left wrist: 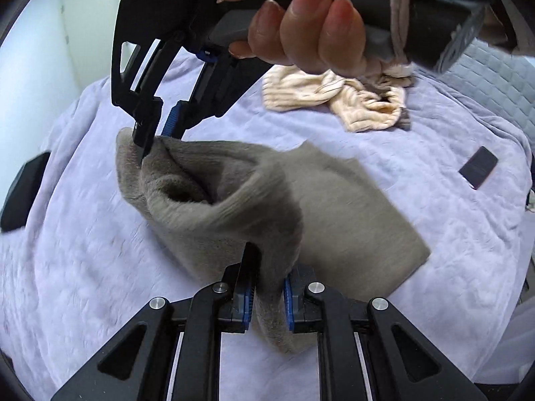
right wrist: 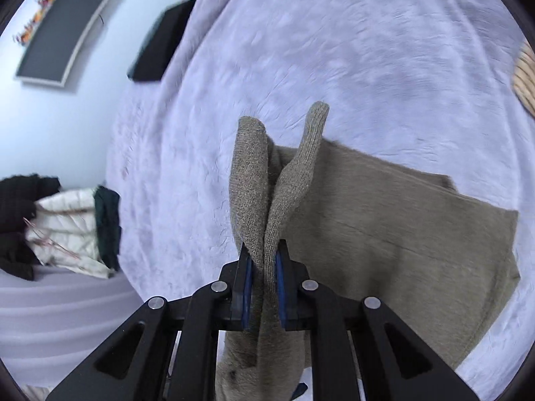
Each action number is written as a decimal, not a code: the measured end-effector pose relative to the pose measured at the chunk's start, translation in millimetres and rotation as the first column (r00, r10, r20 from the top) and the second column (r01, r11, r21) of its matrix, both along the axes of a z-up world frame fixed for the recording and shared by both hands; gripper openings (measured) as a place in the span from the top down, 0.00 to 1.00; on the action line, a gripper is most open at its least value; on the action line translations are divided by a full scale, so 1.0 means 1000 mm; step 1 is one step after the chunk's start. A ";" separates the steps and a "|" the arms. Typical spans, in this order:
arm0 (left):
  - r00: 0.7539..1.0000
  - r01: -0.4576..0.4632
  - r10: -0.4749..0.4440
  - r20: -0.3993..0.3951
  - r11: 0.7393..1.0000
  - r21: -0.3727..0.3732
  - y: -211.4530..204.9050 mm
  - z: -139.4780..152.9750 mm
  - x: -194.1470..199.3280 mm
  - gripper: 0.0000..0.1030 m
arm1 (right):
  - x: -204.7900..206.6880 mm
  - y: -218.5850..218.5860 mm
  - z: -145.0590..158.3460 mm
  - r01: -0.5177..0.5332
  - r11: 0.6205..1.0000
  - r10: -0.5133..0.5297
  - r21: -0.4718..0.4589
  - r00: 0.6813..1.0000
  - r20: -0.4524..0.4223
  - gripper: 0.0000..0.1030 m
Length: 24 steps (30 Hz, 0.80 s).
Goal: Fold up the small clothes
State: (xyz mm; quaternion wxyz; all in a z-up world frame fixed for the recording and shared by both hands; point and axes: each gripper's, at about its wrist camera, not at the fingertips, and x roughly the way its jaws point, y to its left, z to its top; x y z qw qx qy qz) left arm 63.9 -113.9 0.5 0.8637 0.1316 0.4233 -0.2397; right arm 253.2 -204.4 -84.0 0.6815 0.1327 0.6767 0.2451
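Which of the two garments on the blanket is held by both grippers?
The grey-brown sock: the left gripper and right gripper each pinch its edge. The cream ribbed garment lies untouched farther back.

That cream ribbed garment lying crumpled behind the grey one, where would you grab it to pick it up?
Judging from the left wrist view, I would take the cream garment by its flat ribbed left end, coming down from above. That end lies spread on the lilac blanket, while the right side is twisted and bunched. Both the left gripper and right gripper are busy pinching the grey sock.
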 end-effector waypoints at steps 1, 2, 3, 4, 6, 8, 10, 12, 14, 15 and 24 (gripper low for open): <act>1.000 0.024 -0.024 0.012 1.000 0.006 -0.015 0.003 0.000 0.85 | -0.005 -0.024 0.009 0.031 0.999 -0.031 0.029 0.999 0.023 0.87; 0.999 0.044 -0.045 0.019 0.999 0.010 -0.027 0.004 0.000 0.85 | -0.010 -0.037 0.021 0.055 0.997 -0.057 0.047 0.998 0.041 0.87; 0.998 0.066 -0.066 0.023 0.998 0.012 -0.039 0.005 0.000 0.85 | -0.012 -0.053 0.024 0.076 0.995 -0.079 0.061 0.995 0.054 0.87; 0.995 0.092 -0.092 0.023 0.996 0.013 -0.055 0.004 -0.001 0.85 | -0.018 -0.075 0.028 0.106 0.991 -0.111 0.080 0.992 0.067 0.87; 0.991 0.134 -0.134 0.015 0.991 0.018 -0.081 0.001 -0.002 0.85 | -0.030 -0.114 0.028 0.169 0.981 -0.177 0.100 0.981 0.082 0.87; 0.984 0.180 -0.180 -0.001 0.983 0.028 -0.108 -0.007 -0.006 0.85 | -0.040 -0.148 0.021 0.223 0.969 -0.233 0.109 0.969 0.082 0.87; 0.976 0.218 -0.217 -0.027 0.975 0.033 -0.132 -0.017 -0.012 0.85 | -0.051 -0.190 0.005 0.275 0.955 -0.284 0.110 0.956 0.070 0.87; 0.968 0.244 -0.241 -0.064 0.969 0.043 -0.151 -0.032 -0.017 0.85 | -0.063 -0.220 -0.017 0.312 0.945 -0.318 0.093 0.947 0.054 0.87; 0.962 0.262 -0.255 -0.100 0.963 0.062 -0.165 -0.049 -0.021 0.85 | -0.076 -0.247 -0.046 0.353 0.930 -0.357 0.102 0.934 0.023 0.87; 0.959 0.268 -0.259 -0.115 0.961 0.071 -0.169 -0.056 -0.023 0.85 | -0.080 -0.258 -0.061 0.370 0.924 -0.372 0.097 0.928 0.010 0.87; 0.947 0.289 -0.267 -0.177 0.951 0.114 -0.178 -0.082 -0.038 0.85 | -0.100 -0.291 -0.136 0.430 0.894 -0.427 0.129 0.903 -0.047 0.79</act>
